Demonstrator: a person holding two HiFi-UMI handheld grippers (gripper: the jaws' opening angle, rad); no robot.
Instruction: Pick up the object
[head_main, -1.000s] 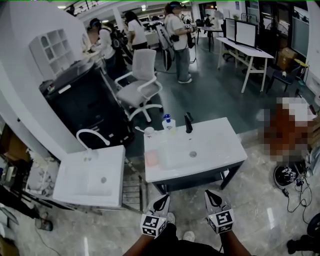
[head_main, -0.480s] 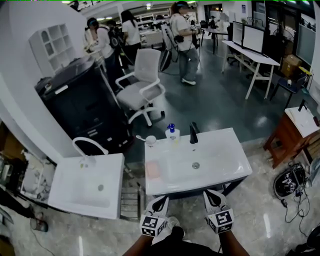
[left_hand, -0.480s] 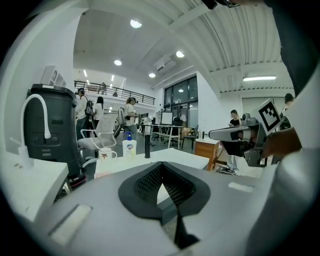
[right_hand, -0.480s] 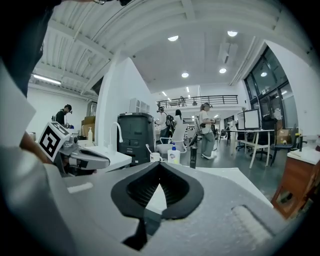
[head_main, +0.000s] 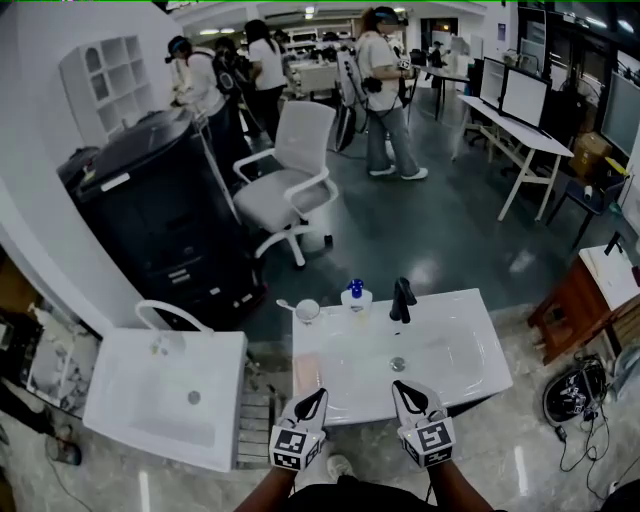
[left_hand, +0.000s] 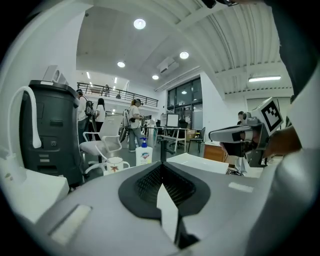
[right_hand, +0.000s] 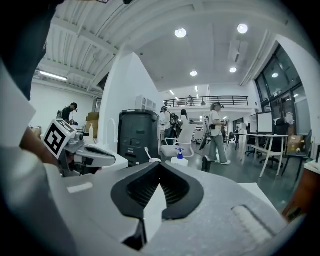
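Note:
A white washbasin (head_main: 470, 350) stands straight ahead. On its back rim are a hand-soap bottle (head_main: 356, 297) with a blue pump, a white cup (head_main: 307, 311) holding a toothbrush, and a black tap (head_main: 402, 299). A pink pad (head_main: 306, 373) lies on the basin's left rim. My left gripper (head_main: 315, 398) is shut and empty, its tip just right of the pink pad. Over the basin's front edge my right gripper (head_main: 403, 389) is also shut and empty. The left gripper view shows the cup (left_hand: 115, 164) and bottle (left_hand: 144, 154) beyond the closed left gripper (left_hand: 161, 172). In the right gripper view the bottle (right_hand: 179, 159) shows past the right gripper (right_hand: 159, 172).
A second white basin (head_main: 165, 400) with a curved white tap stands to the left. Behind it is a black cabinet (head_main: 150, 210), then a white office chair (head_main: 290, 185). Several people stand at the back. A wooden cabinet (head_main: 585, 295) and floor cables (head_main: 580, 390) are at the right.
The whole view has advanced toward the washbasin. Both grippers, previously short of its front edge, now reach over that edge, still shut and side by side.

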